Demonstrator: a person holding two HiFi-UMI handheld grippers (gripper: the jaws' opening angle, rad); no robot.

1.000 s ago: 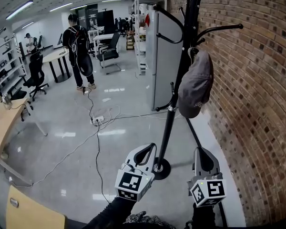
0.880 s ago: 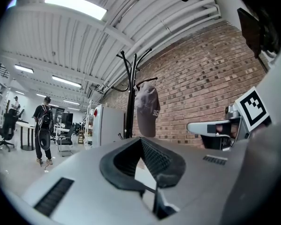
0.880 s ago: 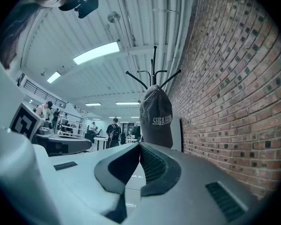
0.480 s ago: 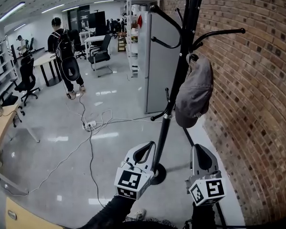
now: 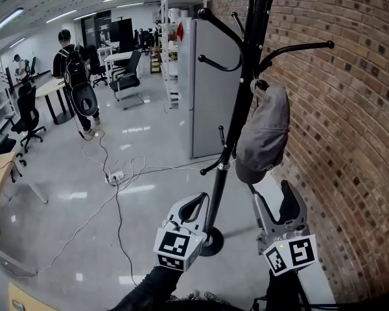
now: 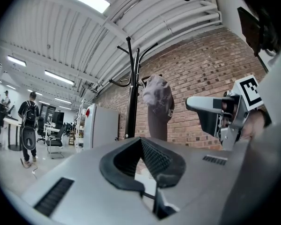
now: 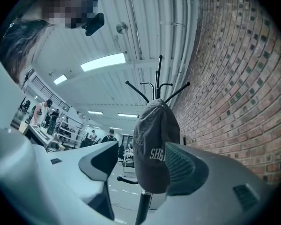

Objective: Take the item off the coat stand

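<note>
- I hold the right gripper (image 5: 272, 190) tilted upward just below the cap (image 5: 264, 135). Its jaws have just been opening and stand released, gripping nothing.
- Left gripper (image 5: 200, 201): level, clenched, empty.
- The cap hangs on the coat stand (image 5: 245, 102), on its brick wall (image 5: 350, 141) side.
- Glossy floor (image 5: 84, 225), office room.

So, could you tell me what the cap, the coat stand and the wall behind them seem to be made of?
The cap looks like soft grey fabric with a matte finish; it sags and creases where it hangs. The coat stand is probably metal painted glossy black; it is slim and curved, and it catches highlights. The wall is bare red-brown brick with pale mortar joints, rough and unpainted.
</note>
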